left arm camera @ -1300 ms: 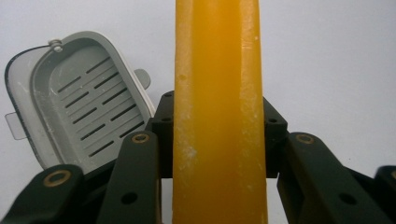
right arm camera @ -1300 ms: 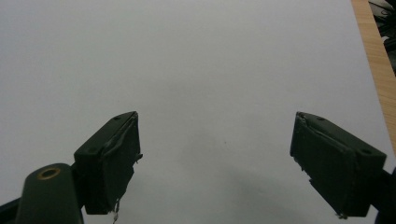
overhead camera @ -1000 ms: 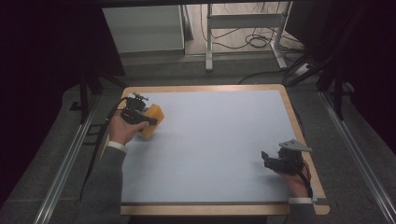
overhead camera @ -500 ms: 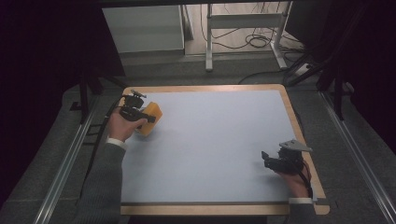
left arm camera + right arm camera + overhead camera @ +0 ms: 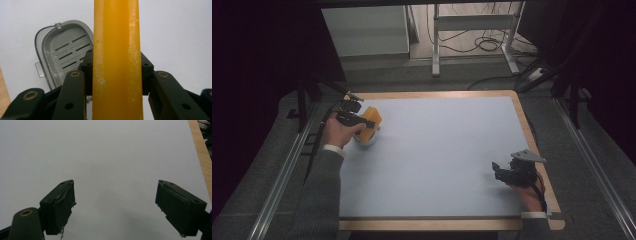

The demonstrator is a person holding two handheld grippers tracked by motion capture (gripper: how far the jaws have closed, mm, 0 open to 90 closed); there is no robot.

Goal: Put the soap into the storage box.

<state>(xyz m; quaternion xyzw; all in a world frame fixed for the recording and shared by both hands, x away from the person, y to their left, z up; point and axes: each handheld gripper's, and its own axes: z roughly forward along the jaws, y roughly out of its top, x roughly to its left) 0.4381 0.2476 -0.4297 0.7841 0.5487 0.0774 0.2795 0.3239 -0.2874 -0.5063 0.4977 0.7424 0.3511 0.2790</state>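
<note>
The desk [image 5: 442,150] carries the work at its far left corner. There the left claw [image 5: 362,121] is clamped on a yellow bar [image 5: 116,60], held on edge just above a grey dish [image 5: 62,52] with drain slots. The right claw [image 5: 115,205] rests near the desk's right edge, well apart from the dish, jaws wide and empty. To set the bar down well, centre it over the dish, lower until it seats, then release. The bar hides the dish's right part; its ends are cut off.
</note>
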